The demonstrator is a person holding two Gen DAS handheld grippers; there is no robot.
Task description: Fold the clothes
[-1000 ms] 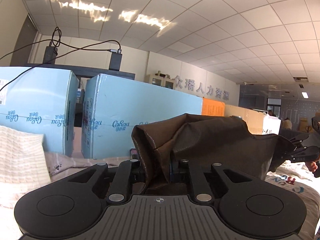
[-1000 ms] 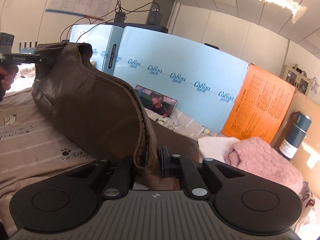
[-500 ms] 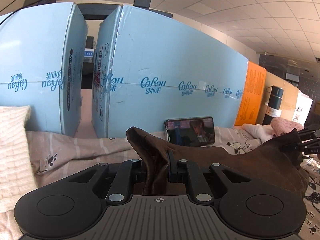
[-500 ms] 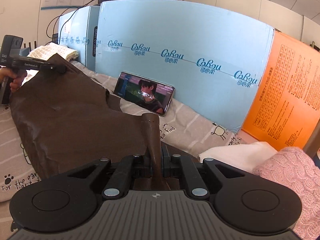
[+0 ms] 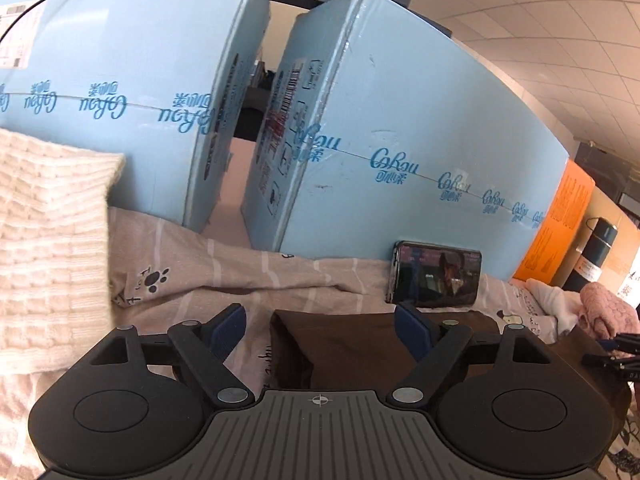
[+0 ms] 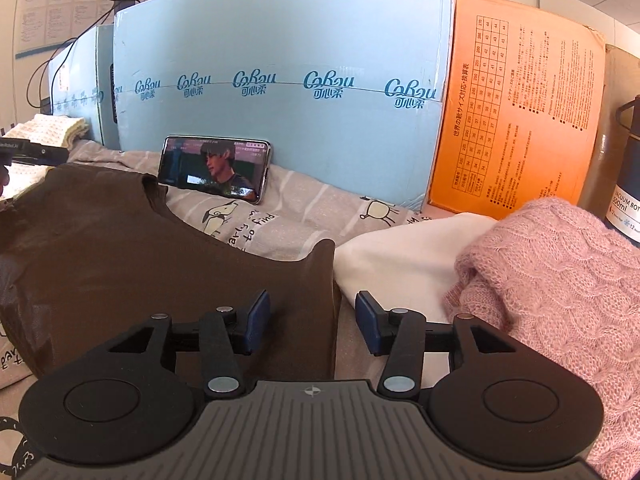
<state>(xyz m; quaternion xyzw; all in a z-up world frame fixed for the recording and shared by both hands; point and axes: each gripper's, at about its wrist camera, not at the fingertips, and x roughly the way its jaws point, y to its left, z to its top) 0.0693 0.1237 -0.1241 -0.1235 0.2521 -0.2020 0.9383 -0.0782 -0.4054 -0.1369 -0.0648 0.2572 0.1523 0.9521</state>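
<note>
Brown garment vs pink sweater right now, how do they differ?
The brown garment is smooth, thin and spread flat on the sheet; the pink sweater is thick cable knit, bunched in a heap. The brown garment lies at the open right claw; the pink sweater sits right of it. Both rest on the bed.

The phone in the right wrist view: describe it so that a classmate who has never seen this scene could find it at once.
Find the long pale blue box behind the printed bedsheet. At its foot a phone leans on its long side, just beyond the brown garment. It alone has a lit screen, showing a video.
</note>
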